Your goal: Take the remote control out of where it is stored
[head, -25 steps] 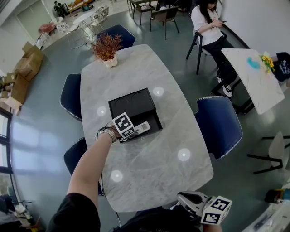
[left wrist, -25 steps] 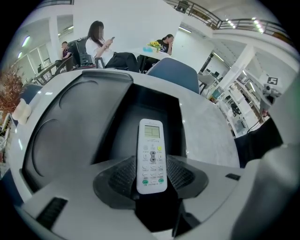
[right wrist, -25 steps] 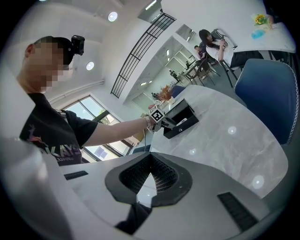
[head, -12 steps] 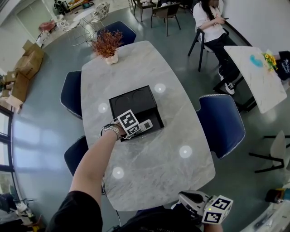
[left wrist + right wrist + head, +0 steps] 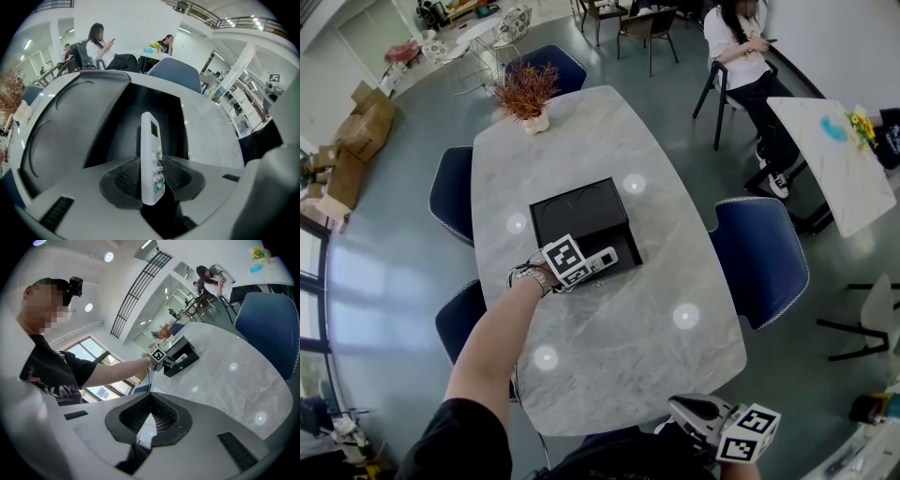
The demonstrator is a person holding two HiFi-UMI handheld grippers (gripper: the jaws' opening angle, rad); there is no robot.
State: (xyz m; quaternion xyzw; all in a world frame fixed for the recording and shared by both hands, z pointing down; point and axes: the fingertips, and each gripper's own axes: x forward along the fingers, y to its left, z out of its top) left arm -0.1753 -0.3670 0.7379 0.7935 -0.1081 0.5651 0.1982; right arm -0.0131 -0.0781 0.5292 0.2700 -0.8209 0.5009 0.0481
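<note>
A white remote control point(image 5: 602, 257) lies in the front compartment of an open black box point(image 5: 577, 208) on the marble table point(image 5: 619, 328). My left gripper point(image 5: 589, 266) reaches steeply down into that compartment. Its jaws have just been closing, and in the left gripper view the remote point(image 5: 150, 150) stands on edge between the two pads, which press on both its sides. My right gripper point(image 5: 682, 409) hangs at the table's near edge, shut and with nothing in it point(image 5: 150, 401).
A potted reddish plant point(image 5: 525, 94) stands at the table's far end. Blue chairs point(image 5: 761, 258) ring the table. A person sits at the back right point(image 5: 741, 56) beside a second white table point(image 5: 834, 155). Cardboard boxes point(image 5: 352, 141) are stacked at the left.
The left gripper's jaws have drawn in around the remote while the hand stays over the box's front compartment. The right gripper has not moved.
</note>
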